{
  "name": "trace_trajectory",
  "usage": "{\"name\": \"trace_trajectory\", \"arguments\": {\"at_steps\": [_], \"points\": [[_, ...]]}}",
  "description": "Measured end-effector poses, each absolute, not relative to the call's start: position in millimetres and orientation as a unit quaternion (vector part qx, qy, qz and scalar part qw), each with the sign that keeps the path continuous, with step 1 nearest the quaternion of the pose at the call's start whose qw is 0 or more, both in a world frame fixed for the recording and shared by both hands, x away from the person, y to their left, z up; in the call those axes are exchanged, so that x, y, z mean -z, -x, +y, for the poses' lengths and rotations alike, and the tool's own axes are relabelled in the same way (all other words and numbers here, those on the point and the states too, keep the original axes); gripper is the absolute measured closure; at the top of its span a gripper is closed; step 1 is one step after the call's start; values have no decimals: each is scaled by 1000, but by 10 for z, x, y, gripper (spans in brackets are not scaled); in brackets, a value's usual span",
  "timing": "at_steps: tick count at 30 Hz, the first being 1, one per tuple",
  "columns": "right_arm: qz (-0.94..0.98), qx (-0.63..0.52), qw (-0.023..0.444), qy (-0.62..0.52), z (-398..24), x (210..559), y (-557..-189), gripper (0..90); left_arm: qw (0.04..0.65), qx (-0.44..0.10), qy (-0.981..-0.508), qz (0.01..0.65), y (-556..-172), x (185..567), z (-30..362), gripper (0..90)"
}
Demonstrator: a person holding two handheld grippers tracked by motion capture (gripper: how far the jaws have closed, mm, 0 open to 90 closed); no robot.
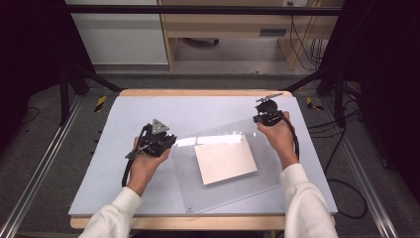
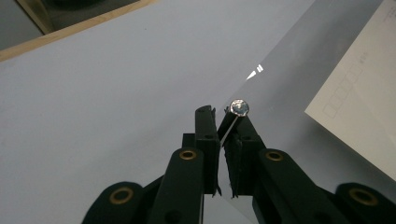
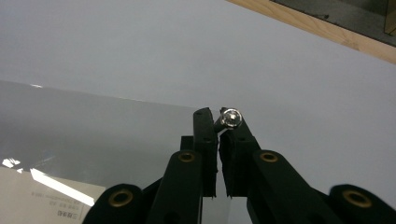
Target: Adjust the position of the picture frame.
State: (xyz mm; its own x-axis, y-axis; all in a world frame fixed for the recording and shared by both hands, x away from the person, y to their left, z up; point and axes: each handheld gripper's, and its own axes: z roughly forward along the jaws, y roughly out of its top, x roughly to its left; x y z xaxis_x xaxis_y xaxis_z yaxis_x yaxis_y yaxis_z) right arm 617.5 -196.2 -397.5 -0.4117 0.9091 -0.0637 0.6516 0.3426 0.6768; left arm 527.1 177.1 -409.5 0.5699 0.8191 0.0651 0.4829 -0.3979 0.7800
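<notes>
Grey floor (image 1: 44, 148); wooden desk (image 1: 223, 29) beyond; white cabinet (image 1: 124, 34); black frame posts (image 1: 64, 94).

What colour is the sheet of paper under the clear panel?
The paper is off-white, with faint printed boxes along one edge; the colour shows best in the high view.

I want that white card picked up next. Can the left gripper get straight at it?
Probably not: the white card lies under the clear sheet, whose corners the left gripper and right gripper are clamping.
</notes>
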Motion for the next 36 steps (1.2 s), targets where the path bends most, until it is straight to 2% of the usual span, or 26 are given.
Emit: {"name": "trace_trajectory", "arguments": {"at_steps": [36], "points": [[794,-294,226,-481,-1751,3707,-6017,858,362,-224,-814,395,-5476,3725,2075,832]]}}
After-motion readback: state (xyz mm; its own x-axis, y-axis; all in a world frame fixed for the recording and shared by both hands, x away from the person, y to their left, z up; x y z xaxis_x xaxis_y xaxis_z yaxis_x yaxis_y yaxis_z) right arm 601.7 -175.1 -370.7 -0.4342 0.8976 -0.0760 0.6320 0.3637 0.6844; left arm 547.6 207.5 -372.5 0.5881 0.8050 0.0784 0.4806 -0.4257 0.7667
